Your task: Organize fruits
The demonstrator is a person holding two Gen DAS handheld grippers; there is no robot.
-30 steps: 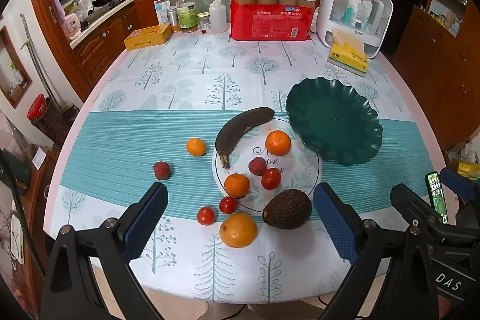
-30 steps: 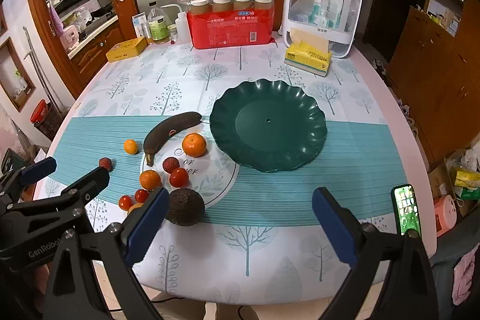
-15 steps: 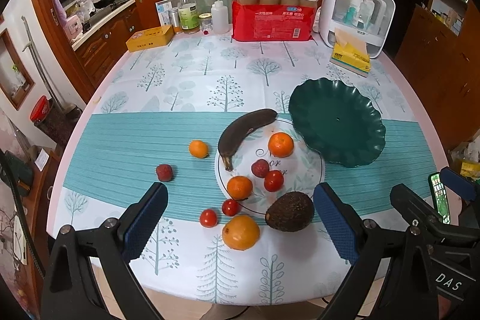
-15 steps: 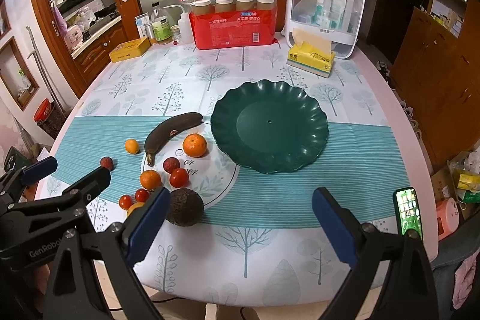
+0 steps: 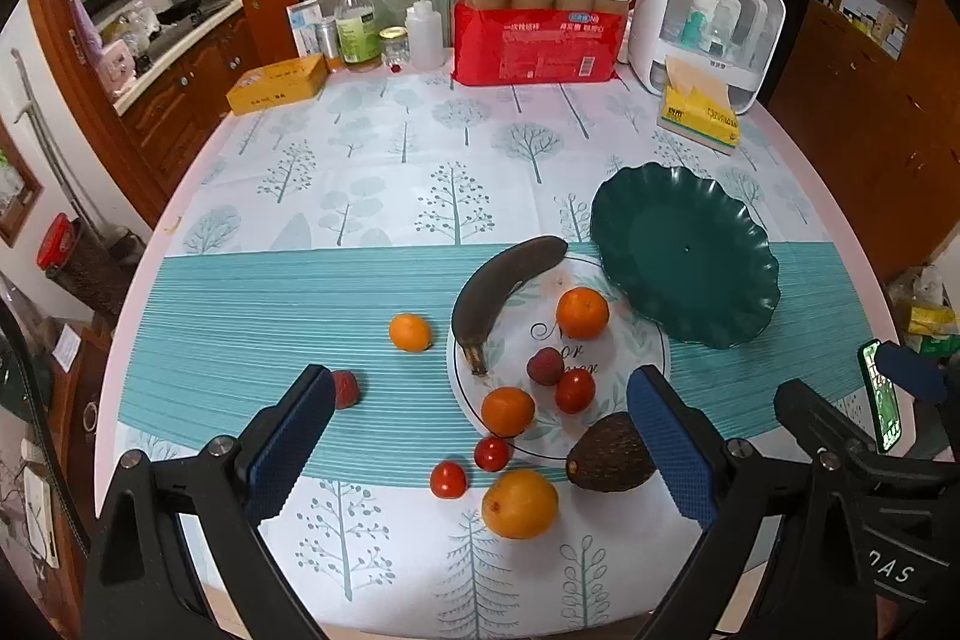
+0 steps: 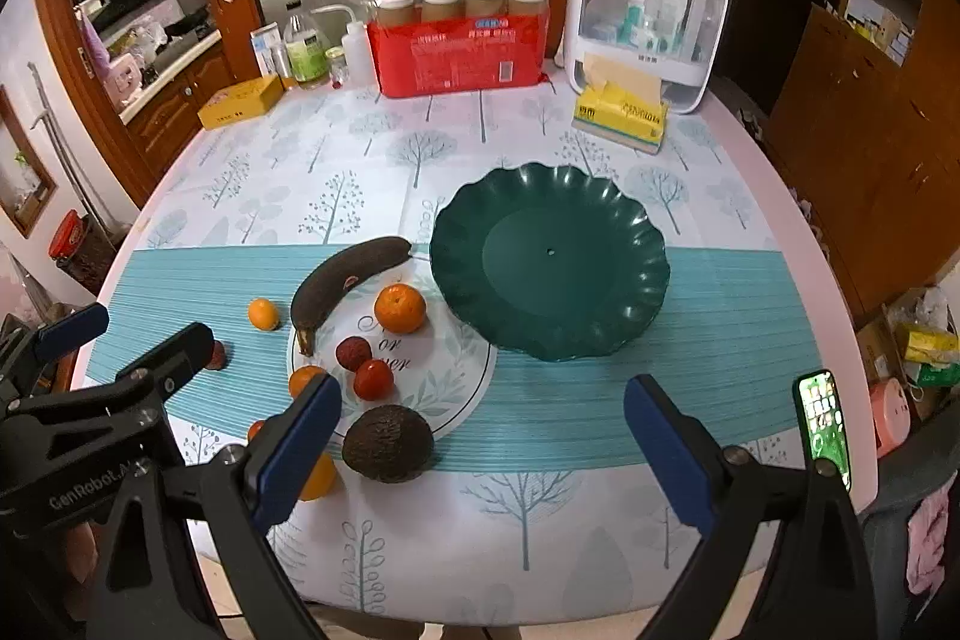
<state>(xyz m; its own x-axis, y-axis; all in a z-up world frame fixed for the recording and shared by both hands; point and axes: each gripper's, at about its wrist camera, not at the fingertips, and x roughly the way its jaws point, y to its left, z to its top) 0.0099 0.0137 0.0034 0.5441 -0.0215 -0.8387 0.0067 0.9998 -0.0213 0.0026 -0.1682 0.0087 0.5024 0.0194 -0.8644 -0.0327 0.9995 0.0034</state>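
An empty dark green fluted plate sits right of a fruit cluster. The cluster holds a blackened banana, an avocado, a large orange, smaller oranges, red tomatoes and lychees. My left gripper hovers open above the near fruit, touching nothing. Nearer the table's front edge, my right gripper hangs open and empty, with the avocado just inside its left finger.
Along the far edge stand a red pack of jars, bottles, a yellow box, a tissue pack and a white organiser. A lit phone is mounted at the right. Wooden cabinets surround the table.
Both views have crept forward and slightly lower toward the fruit. Nothing on the table has moved and both grippers have stayed open.
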